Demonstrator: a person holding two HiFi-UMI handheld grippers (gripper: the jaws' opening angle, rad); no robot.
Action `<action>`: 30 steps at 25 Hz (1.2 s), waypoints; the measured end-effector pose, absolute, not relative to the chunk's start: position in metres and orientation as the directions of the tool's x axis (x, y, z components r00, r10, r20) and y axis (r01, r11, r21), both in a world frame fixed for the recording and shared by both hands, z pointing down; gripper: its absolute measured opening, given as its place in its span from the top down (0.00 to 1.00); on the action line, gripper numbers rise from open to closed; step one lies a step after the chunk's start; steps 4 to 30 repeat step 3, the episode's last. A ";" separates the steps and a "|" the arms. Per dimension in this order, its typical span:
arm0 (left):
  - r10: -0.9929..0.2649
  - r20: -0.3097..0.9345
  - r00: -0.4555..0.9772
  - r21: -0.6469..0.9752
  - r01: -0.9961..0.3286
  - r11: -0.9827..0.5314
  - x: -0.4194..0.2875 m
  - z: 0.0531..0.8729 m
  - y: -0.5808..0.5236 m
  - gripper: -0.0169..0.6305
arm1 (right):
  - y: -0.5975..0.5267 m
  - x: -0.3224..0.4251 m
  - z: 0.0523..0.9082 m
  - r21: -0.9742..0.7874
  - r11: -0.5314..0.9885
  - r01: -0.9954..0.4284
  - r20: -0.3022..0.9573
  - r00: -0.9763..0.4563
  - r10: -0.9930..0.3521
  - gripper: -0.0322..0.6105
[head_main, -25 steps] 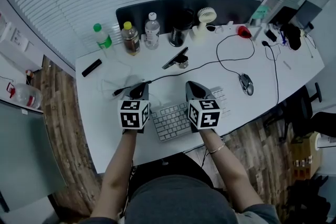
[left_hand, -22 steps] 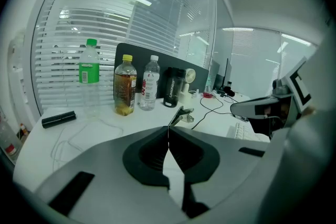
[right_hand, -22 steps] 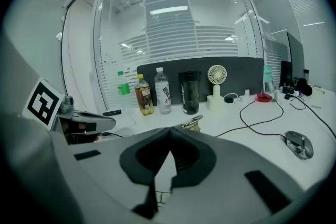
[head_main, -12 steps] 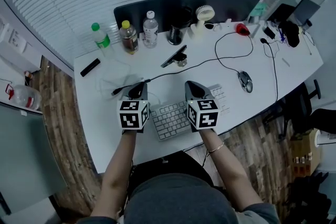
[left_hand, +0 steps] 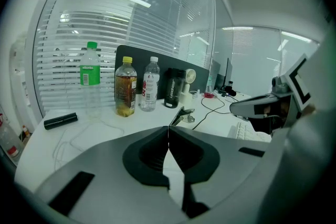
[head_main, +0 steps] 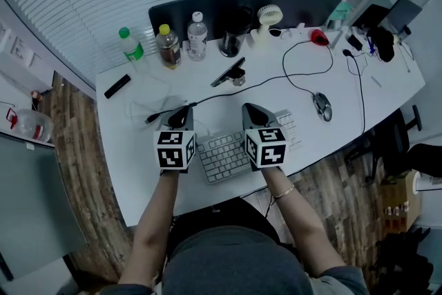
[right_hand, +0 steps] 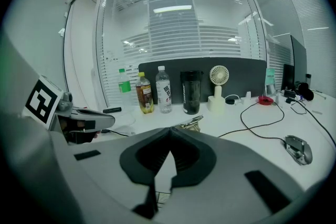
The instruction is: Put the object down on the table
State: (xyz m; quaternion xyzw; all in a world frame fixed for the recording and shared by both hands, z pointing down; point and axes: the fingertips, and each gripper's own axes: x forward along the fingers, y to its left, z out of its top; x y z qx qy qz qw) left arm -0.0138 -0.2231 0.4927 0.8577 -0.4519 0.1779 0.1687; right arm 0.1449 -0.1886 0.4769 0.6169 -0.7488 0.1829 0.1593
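Across the white surface [head_main: 135,173]: desk items are spread about. None is marked out as the task's object and nothing is held above the surface, so the object is judged to be lying there already; which item it is cannot be told.
Keyboard [head_main: 228,157]: it is flanked by the left gripper [head_main: 181,114] and the right gripper [head_main: 253,112], both held near the front edge. Keys could be pressed or the board shoved if either is lowered carelessly.
Left gripper: its fingers [left_hand: 149,152] are seen closed tip to tip, with nothing between them.
Right gripper: its fingers [right_hand: 186,157] are likewise pressed together and empty.
Bottles [head_main: 168,46]: three are stood upright at the far edge, well apart from both grippers. They could be toppled only by a long forward reach.
Black cable [head_main: 276,79]: it is run just beside the left gripper's tip. It could be snagged there and dragged, and whatever is plugged in pulled along.
Mouse [head_main: 322,106]: it is set to the right, apart from the right gripper; little risk is judged.
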 end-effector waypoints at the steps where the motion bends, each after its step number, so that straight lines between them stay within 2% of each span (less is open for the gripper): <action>1: -0.716 0.457 0.528 0.129 -0.835 -0.534 -0.013 0.493 -0.224 0.94 | -0.189 0.145 0.477 -0.076 0.173 -0.982 0.465 -0.188 -0.865 0.95; 30: -0.716 0.456 0.528 0.130 -0.836 -0.534 -0.013 0.492 -0.224 0.94 | -0.191 0.147 0.476 -0.074 0.174 -0.982 0.466 -0.189 -0.865 0.95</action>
